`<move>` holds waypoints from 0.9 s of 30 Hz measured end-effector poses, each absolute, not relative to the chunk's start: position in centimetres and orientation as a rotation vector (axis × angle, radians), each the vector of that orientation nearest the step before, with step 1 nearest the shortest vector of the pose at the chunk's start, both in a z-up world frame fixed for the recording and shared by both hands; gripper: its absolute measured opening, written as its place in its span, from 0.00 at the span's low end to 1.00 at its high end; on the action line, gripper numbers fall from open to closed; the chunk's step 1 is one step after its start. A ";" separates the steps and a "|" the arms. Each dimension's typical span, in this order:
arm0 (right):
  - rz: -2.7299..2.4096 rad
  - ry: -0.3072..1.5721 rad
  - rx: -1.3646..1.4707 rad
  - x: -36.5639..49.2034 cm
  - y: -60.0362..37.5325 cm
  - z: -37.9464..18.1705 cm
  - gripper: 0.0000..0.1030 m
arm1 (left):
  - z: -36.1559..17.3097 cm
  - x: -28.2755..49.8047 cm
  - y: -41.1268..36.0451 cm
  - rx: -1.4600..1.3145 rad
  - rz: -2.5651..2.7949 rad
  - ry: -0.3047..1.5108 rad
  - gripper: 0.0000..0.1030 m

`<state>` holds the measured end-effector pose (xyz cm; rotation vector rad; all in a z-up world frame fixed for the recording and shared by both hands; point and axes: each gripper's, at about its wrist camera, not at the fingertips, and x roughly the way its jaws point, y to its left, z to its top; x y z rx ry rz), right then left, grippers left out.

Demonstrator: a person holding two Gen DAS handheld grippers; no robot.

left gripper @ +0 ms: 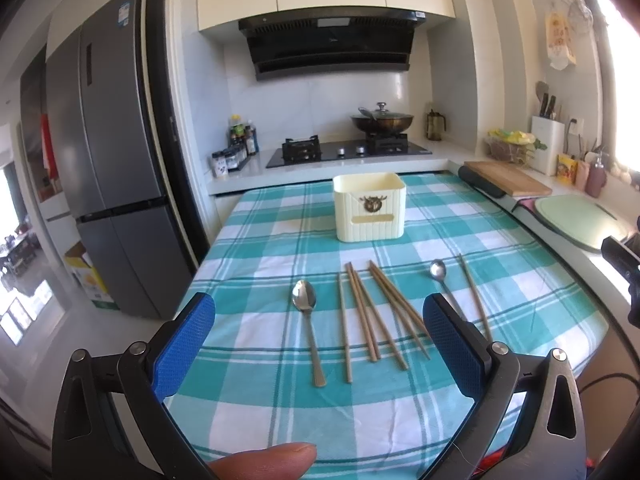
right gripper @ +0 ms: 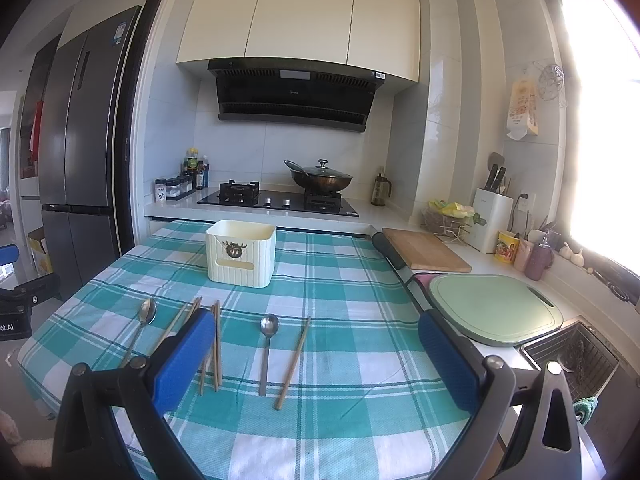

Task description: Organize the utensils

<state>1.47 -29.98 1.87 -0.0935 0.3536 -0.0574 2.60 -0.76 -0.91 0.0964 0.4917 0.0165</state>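
Left wrist view: left gripper [left gripper: 319, 312] hangs spread wide, empty, over teal checked tablecloth [left gripper: 280, 412]; right gripper [right gripper: 316, 338] likewise. Chopsticks [left gripper: 370, 312] and two spoons [left gripper: 306, 312] lie near, cream holder [left gripper: 370, 213] farther back. Stove [left gripper: 348, 152] behind, fridge [left gripper: 108, 160] left.

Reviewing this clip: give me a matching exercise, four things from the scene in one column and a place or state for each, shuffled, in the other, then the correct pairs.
Things:
1. cream holder
2. large spoon
3. wok
4. green cutting board

Places or states:
A. lidded, on the stove's right burner
B. on the counter right of the table, beside the sink
C. lying flat, leftmost of the utensils in the left wrist view
D. upright on the checked cloth, beyond the utensils

Pairs: 1-D, 2-C, 3-A, 4-B
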 end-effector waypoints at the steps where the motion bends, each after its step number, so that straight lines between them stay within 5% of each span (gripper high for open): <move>1: -0.057 0.355 -0.094 1.5 -30.0 1.9 1.00 | -0.9 2.7 -0.7 0.098 0.018 0.494 1.00; 12: -0.022 0.444 -0.100 4.0 -29.9 0.1 1.00 | -3.4 6.1 1.6 0.042 0.049 0.541 1.00; 27: -0.027 0.690 -0.007 13.2 -34.1 -7.0 1.00 | -14.0 15.8 4.4 -0.039 0.080 0.916 1.00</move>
